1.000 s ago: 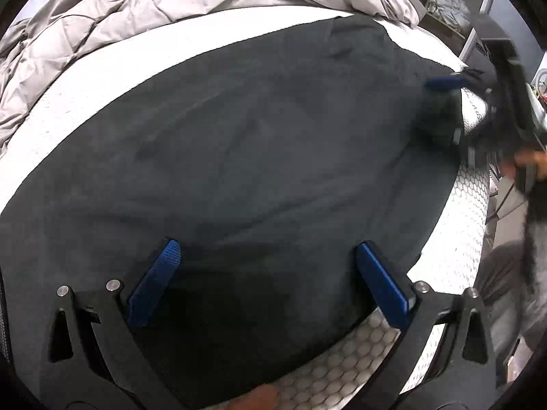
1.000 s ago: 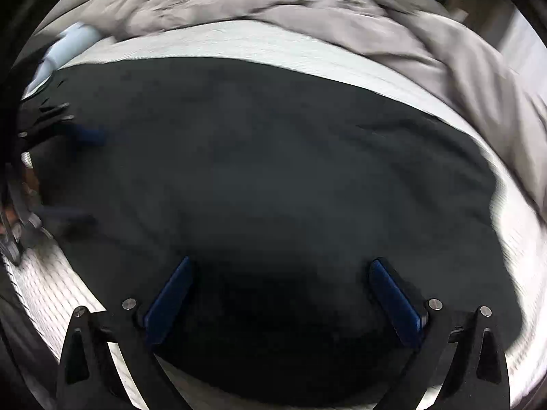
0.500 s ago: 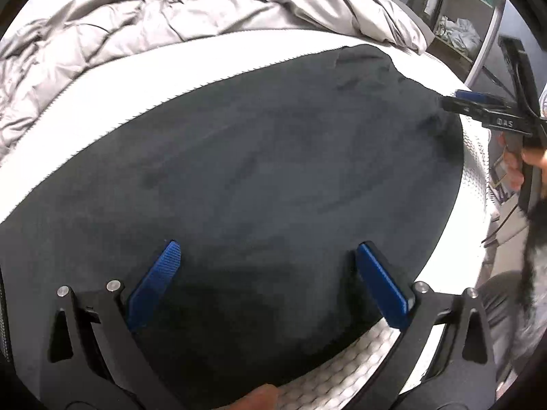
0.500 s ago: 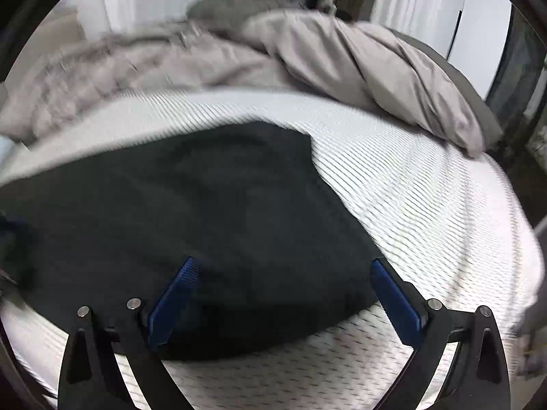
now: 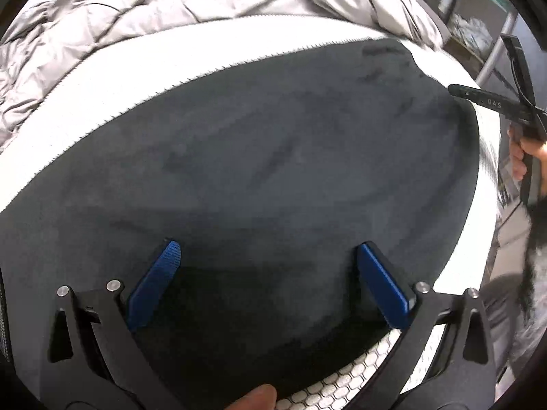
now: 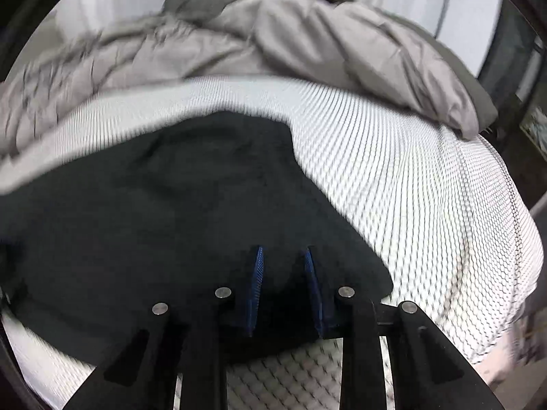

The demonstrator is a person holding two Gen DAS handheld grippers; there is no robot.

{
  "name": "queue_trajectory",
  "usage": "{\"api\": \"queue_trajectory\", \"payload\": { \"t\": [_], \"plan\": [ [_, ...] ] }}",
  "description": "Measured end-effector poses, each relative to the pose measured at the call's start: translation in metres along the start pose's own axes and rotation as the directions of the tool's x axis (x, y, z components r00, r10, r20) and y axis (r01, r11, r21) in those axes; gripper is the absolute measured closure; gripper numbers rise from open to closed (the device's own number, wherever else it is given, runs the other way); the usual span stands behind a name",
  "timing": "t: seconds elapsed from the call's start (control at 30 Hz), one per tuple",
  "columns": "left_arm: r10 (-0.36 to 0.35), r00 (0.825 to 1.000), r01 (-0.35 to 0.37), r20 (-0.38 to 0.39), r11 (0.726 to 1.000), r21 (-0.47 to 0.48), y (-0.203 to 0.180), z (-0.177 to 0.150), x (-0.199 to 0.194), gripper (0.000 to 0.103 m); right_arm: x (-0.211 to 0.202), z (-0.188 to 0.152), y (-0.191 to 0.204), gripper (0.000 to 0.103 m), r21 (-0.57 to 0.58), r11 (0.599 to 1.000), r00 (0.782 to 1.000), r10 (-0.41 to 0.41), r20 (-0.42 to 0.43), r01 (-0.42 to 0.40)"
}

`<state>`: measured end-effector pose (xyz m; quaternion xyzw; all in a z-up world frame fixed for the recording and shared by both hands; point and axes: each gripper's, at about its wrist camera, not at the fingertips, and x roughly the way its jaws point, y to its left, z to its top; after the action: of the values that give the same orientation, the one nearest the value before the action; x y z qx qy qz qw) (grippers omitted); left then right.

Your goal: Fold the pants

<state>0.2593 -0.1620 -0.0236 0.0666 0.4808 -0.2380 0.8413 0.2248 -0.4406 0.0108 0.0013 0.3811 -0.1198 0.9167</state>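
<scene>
Dark grey pants [image 5: 273,171] lie spread flat on the white mesh mattress [image 5: 136,78]. My left gripper [image 5: 266,259] is open, its blue pads wide apart just above the near edge of the pants. My right gripper [image 6: 283,259] has its blue pads narrowed to a small gap over the near edge of the pants [image 6: 171,212], by their right corner. I cannot tell whether cloth lies between the pads. The right gripper also shows in the left wrist view [image 5: 492,102], at the far right end of the pants.
A rumpled grey duvet [image 6: 273,48] is piled along the far side of the mattress [image 6: 427,188]. A metal shelf rack [image 5: 478,13] stands past the bed's right end. The bed edge runs close below both grippers.
My right gripper's jaws have closed from wide open to a narrow gap, and it has swung toward the right end of the pants. My left gripper has stayed open in place.
</scene>
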Motion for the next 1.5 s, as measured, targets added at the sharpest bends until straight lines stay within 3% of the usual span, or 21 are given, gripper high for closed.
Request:
{"api": "queue_trajectory", "payload": {
  "t": [0.1, 0.2, 0.23, 0.3, 0.4, 0.43, 0.5, 0.6, 0.67, 0.7, 0.77, 0.8, 0.87, 0.9, 0.97, 1.1, 1.2, 1.27, 1.33, 1.4, 1.5],
  "plan": [
    [0.052, 0.999, -0.052, -0.015, 0.998, -0.038, 0.015, 0.004, 0.003, 0.0, 0.029, 0.043, 0.017, 0.078, 0.03, 0.998, 0.998, 0.048, 0.044, -0.049],
    [0.064, 0.997, -0.066, -0.036, 0.996, -0.06, 0.03, -0.001, 0.009, 0.0, 0.072, 0.074, 0.031, 0.078, 0.051, 0.989, 0.991, 0.136, 0.005, -0.136],
    [0.069, 0.997, -0.071, -0.033, 0.996, -0.059, 0.033, -0.003, 0.008, 0.0, 0.092, 0.076, 0.039, 0.078, 0.019, 0.993, 0.992, 0.119, -0.052, -0.118],
    [0.075, 0.997, -0.077, -0.034, 0.995, -0.058, 0.04, -0.007, 0.004, 0.0, 0.114, 0.077, 0.047, 0.08, -0.067, 0.998, 0.996, 0.009, -0.087, -0.015],
    [0.093, 0.995, -0.096, -0.035, 0.993, -0.075, 0.055, -0.015, -0.002, 0.0, 0.114, 0.082, 0.046, 0.082, -0.047, 0.993, 0.991, -0.11, -0.077, 0.106],
    [0.096, 0.995, -0.099, -0.031, 0.991, -0.087, 0.06, -0.016, -0.003, 0.0, 0.109, 0.083, 0.054, 0.082, -0.072, 0.985, 0.984, -0.164, -0.065, 0.16],
    [0.097, 0.995, -0.099, -0.02, 0.989, -0.112, 0.065, -0.017, -0.008, 0.001, 0.1, 0.08, 0.071, 0.081, -0.137, 0.972, 0.978, -0.201, -0.049, 0.193],
    [0.102, 0.995, -0.1, 0.005, 0.989, -0.112, 0.066, -0.017, -0.016, 0.001, 0.058, 0.073, 0.109, 0.074, -0.195, 0.98, 0.999, -0.04, -0.001, 0.039],
    [0.105, 0.995, -0.104, -0.003, 0.989, -0.103, 0.064, -0.016, -0.015, 0.001, 0.039, 0.063, 0.137, 0.046, -0.218, 0.971, 0.995, 0.097, 0.001, -0.094],
    [0.117, 0.993, -0.118, -0.015, 0.988, -0.101, 0.063, -0.016, -0.011, 0.001, 0.034, 0.056, 0.152, 0.043, -0.241, 0.955, 0.985, 0.174, -0.021, -0.174],
    [0.128, 0.991, -0.13, -0.031, 0.987, -0.098, 0.065, -0.02, -0.004, 0.0, 0.031, 0.037, 0.19, 0.042, -0.305, 0.888, 0.938, 0.327, -0.112, -0.346],
    [0.122, 0.992, -0.123, -0.023, 0.988, -0.096, 0.066, -0.022, -0.005, 0.0, 0.032, 0.029, 0.205, 0.042, -0.332, 0.865, 0.926, 0.347, -0.148, -0.377],
    [0.126, 0.992, -0.127, -0.018, 0.988, -0.085, 0.074, -0.029, -0.011, 0.0, 0.039, 0.009, 0.235, 0.042, -0.438, 0.815, 0.924, 0.316, -0.214, -0.38],
    [0.141, 0.99, -0.143, -0.024, 0.986, -0.081, 0.081, -0.035, -0.015, 0.0, 0.044, -0.001, 0.241, 0.042, -0.499, 0.8, 0.941, 0.256, -0.219, -0.334],
    [0.18, 0.983, -0.181, -0.019, 0.98, -0.08, 0.096, -0.05, -0.027, 0.0, 0.045, -0.007, 0.232, 0.028, -0.533, 0.795, 0.956, 0.218, -0.194, -0.29],
    [0.223, 0.975, -0.222, -0.01, 0.965, -0.14, 0.139, -0.082, -0.053, 0.0, 0.048, 0.0, 0.181, 0.023, -0.465, 0.843, 0.959, 0.191, -0.21, -0.27],
    [0.242, 0.97, -0.24, -0.01, 0.954, -0.182, 0.162, -0.099, -0.068, 0.0, 0.052, 0.003, 0.131, 0.018, -0.398, 0.9, 0.976, 0.106, -0.189, -0.175],
    [0.237, 0.972, -0.232, -0.004, 0.949, -0.213, 0.171, -0.099, -0.078, 0.0, 0.049, 0.009, 0.116, 0.019, -0.336, 0.926, 0.976, 0.117, -0.185, -0.174],
    [0.242, 0.968, -0.218, 0.064, 0.942, -0.255, 0.175, -0.091, -0.092, 0.001, 0.039, 0.016, 0.119, 0.023, -0.315, 0.932, 0.98, 0.135, -0.148, -0.176],
    [0.234, 0.966, -0.195, 0.106, 0.936, -0.293, 0.18, -0.082, -0.097, 0.001, 0.025, 0.019, 0.144, 0.023, -0.331, 0.915, 0.972, 0.202, -0.118, -0.23],
    [0.219, 0.975, -0.194, 0.047, 0.932, -0.305, 0.178, -0.067, -0.073, 0.001, 0.016, 0.019, 0.203, 0.023, -0.373, 0.856, 0.934, 0.336, -0.124, -0.358]
  ]
}}
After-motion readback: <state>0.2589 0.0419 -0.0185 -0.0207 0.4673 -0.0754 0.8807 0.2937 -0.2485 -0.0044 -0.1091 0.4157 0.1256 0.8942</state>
